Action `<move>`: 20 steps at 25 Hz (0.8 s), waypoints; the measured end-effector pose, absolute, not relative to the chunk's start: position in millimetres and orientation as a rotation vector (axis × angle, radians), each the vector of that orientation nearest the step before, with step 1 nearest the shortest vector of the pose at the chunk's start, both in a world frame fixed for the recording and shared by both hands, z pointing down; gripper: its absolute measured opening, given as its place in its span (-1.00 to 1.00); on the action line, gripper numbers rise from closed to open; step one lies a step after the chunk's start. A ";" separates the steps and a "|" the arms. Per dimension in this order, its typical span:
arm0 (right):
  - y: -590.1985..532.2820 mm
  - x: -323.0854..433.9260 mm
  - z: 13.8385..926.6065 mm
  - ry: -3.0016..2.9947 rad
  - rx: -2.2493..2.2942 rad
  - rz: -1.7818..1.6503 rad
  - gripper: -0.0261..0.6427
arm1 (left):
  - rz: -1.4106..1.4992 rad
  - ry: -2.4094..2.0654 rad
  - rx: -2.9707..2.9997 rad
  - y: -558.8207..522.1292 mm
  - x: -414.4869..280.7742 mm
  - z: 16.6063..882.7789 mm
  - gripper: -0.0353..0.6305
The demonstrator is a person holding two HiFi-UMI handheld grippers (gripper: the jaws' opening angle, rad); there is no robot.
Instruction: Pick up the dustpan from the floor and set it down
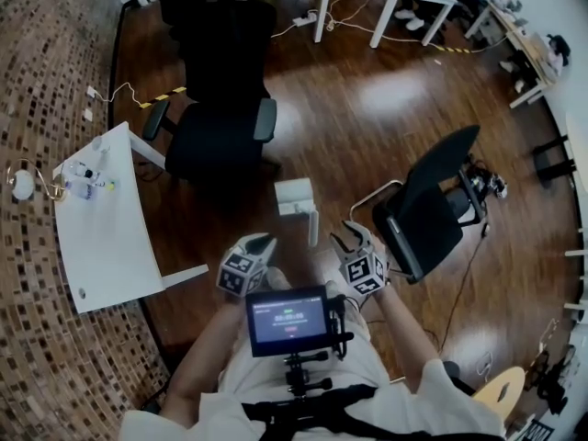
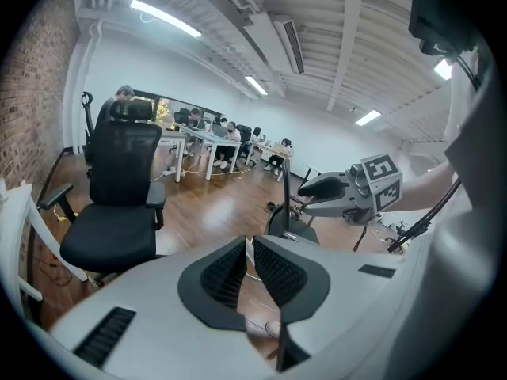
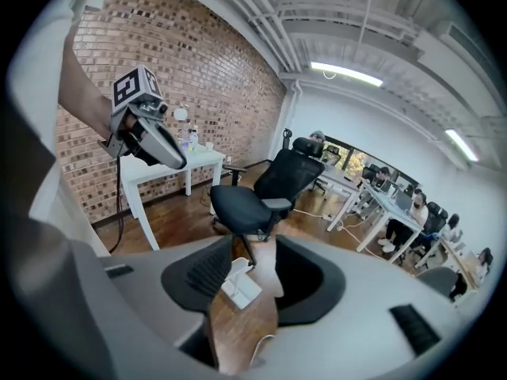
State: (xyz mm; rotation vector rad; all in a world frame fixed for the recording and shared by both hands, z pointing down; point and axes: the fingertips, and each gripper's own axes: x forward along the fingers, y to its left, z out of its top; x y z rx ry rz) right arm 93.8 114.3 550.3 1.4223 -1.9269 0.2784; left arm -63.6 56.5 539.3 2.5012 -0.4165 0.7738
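The white dustpan (image 1: 296,196) lies on the wooden floor ahead of me, with its handle (image 1: 313,226) pointing toward me. Both grippers hang at waist height above it and touch nothing. My left gripper (image 1: 260,243) is to the left of the handle, its jaws shut on nothing. My right gripper (image 1: 349,237) is to the handle's right and stands open. Far below in the right gripper view, the dustpan (image 3: 240,286) shows between the jaws. Each gripper also appears in the other's view: the right gripper (image 2: 307,191) and the left gripper (image 3: 176,159).
A black office chair (image 1: 220,118) stands just beyond the dustpan, and a second black chair (image 1: 427,209) is close on the right. A white table (image 1: 101,237) is at the left by the brick wall. Cables and desks with people sit at the back.
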 end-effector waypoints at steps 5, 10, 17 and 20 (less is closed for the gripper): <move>112.3 92.2 551.7 -1.895 1.431 0.267 -0.38 | 0.797 -0.388 2.495 56.1 -77.6 543.6 -0.82; 118.5 99.4 555.8 -1.879 1.445 0.277 -0.38 | 0.767 -0.388 2.499 57.1 -72.2 538.2 -0.82; 119.0 109.6 564.2 -1.909 1.371 0.282 -0.38 | 0.769 -0.447 2.445 60.7 -62.1 548.6 -0.82; 115.8 113.2 573.3 -1.937 1.328 0.292 -0.38 | 0.773 -0.488 2.413 63.5 -58.1 551.1 -0.82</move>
